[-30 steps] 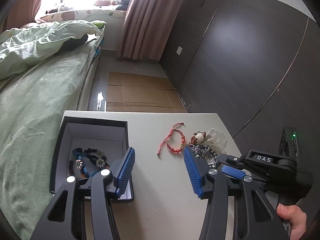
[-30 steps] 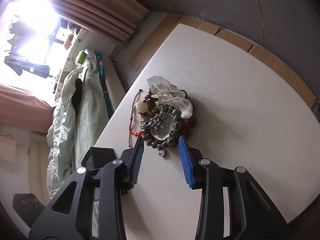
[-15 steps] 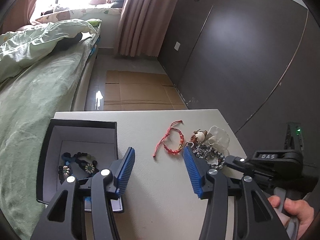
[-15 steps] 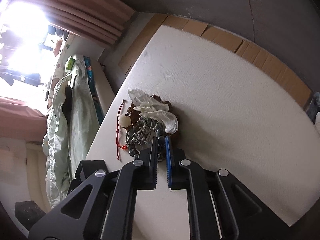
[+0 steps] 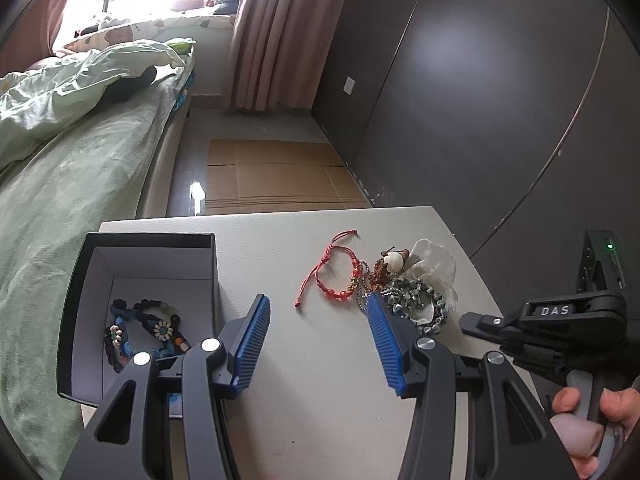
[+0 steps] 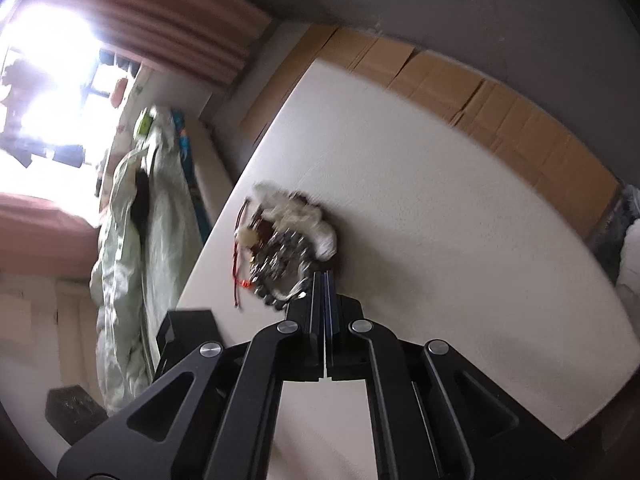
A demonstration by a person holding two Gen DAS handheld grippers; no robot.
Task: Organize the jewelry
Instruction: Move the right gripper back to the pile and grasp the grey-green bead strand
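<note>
Right wrist view has the right tongs [image 6: 321, 280] pinched closed at the grey beaded bracelet [image 6: 280, 264] on the desk [image 6: 440, 200]; actual hold unclear. Left tongs [image 5: 316, 344] gape empty. Looks floppy, snaggy, so grab one strand, not the pile.

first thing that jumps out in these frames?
The tangle of jewelry heaped on the white table, with a red bracelet just beside it. The right gripper is shut at the heap's edge on a grey bead bracelet, while the left gripper hangs open. Left of it sits a black box already holding dark beaded pieces.
</note>
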